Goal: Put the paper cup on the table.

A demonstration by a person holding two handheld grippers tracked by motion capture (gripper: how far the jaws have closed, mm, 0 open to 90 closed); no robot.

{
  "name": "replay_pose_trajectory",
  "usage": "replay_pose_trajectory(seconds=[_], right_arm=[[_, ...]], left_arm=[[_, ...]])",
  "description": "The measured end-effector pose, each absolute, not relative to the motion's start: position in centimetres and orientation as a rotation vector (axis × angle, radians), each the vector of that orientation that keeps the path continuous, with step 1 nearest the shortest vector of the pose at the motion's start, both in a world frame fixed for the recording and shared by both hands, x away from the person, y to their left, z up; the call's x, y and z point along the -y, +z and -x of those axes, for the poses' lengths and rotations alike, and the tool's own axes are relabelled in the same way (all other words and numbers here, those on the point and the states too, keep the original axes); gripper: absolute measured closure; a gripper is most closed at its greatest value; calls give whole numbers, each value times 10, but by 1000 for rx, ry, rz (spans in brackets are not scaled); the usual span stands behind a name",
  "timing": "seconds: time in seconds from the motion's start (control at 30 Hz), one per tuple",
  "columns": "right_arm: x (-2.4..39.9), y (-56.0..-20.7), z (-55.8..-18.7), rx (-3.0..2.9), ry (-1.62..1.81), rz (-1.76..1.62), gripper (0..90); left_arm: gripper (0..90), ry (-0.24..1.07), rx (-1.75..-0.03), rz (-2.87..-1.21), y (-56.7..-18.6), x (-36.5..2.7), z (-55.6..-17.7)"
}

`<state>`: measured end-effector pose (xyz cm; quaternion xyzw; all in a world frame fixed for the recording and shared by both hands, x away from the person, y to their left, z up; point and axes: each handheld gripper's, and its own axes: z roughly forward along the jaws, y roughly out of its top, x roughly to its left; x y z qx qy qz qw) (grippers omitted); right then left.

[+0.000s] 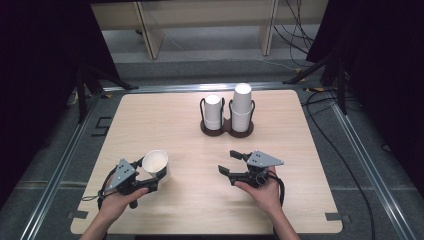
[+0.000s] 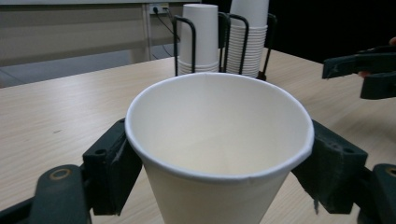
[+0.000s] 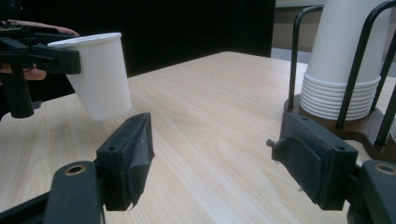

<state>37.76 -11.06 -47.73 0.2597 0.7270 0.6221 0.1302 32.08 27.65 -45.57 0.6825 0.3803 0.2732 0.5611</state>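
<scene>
High overhead, gripper views low, table (image 1: 200, 190) shared

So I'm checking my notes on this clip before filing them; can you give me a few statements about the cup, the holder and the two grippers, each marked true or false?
1. The left gripper grips a white paper cup between its fingers. True.
2. That cup lies on its side on the light wooden table. False: it is held upright, mouth up, clear of the tabletop in the right gripper view.
3. The right gripper holds a cup. False: its fingers stand open and empty.
4. The dark two-slot wire cup holder carries two stacks of white cups. True.
5. Both stacks are equally tall. False: the stack on the right is taller.
</scene>
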Motion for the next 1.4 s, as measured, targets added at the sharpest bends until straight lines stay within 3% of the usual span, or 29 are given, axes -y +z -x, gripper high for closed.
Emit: replay_pose_trajectory(seconds=[0.67, 1.4], right_arm=[[109, -481, -377, -2125, 1818, -796, 273], [109, -482, -378, -2125, 1804, -785, 272]], left_arm=[[215, 660, -1012, -1614, -477, -296, -308], [206, 689, -995, -1634, -488, -292, -309]])
